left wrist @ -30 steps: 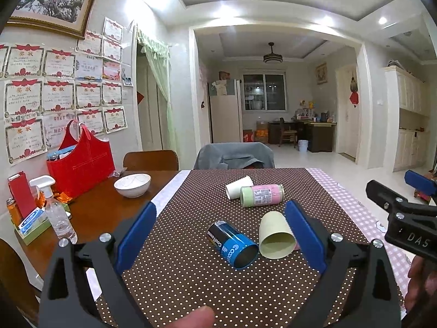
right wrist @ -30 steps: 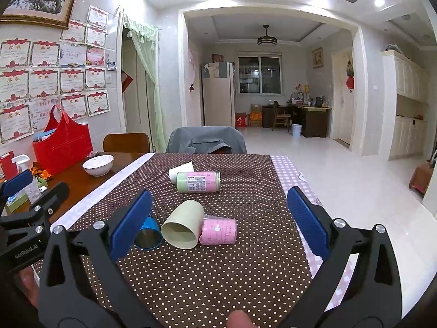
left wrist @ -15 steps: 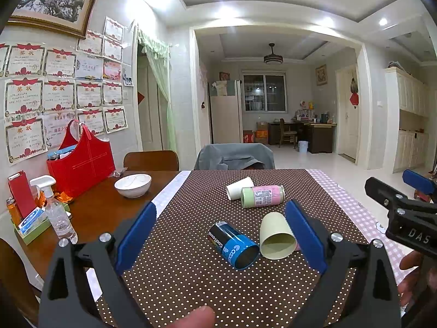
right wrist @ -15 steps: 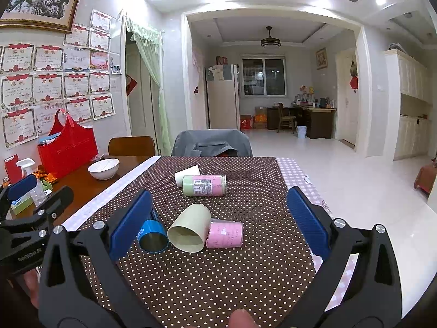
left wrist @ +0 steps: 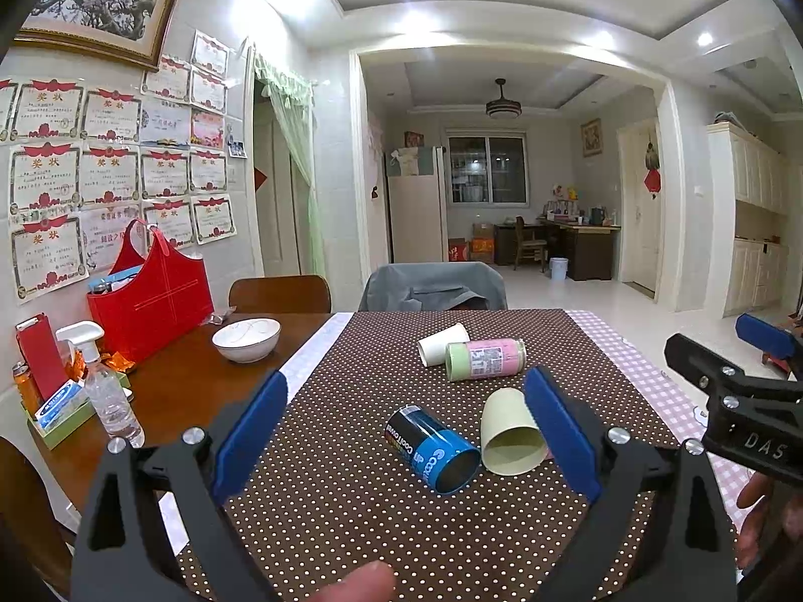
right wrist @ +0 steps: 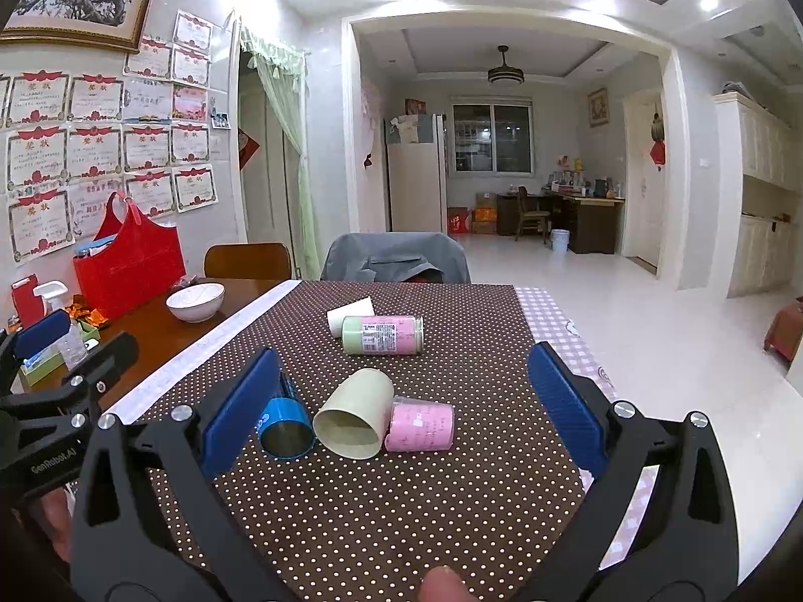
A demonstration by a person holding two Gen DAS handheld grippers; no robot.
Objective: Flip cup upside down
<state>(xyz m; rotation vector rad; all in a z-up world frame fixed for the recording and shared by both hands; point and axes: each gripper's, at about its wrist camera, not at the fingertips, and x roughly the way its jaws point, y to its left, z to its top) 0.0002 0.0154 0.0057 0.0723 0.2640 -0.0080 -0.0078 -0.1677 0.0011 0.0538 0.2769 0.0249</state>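
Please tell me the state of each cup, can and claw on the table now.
Cream paper cup: lying, mouth toward camera.
Blue can: lying.
Pink cup: lying.
White paper cup: lying.
Green-pink jar: lying.
Left claw: open, empty.
Right claw: open, empty.

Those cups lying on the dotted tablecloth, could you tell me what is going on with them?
A person holds a two-finger gripper in each hand, and both the left gripper and right gripper are open, above the table, holding nothing. Five cups lie on their sides on the tablecloth: a blue cup, a pale yellow cup and a pink cup in a near row, a white cup and a green-and-pink cup farther back. None has been flipped upside down yet.
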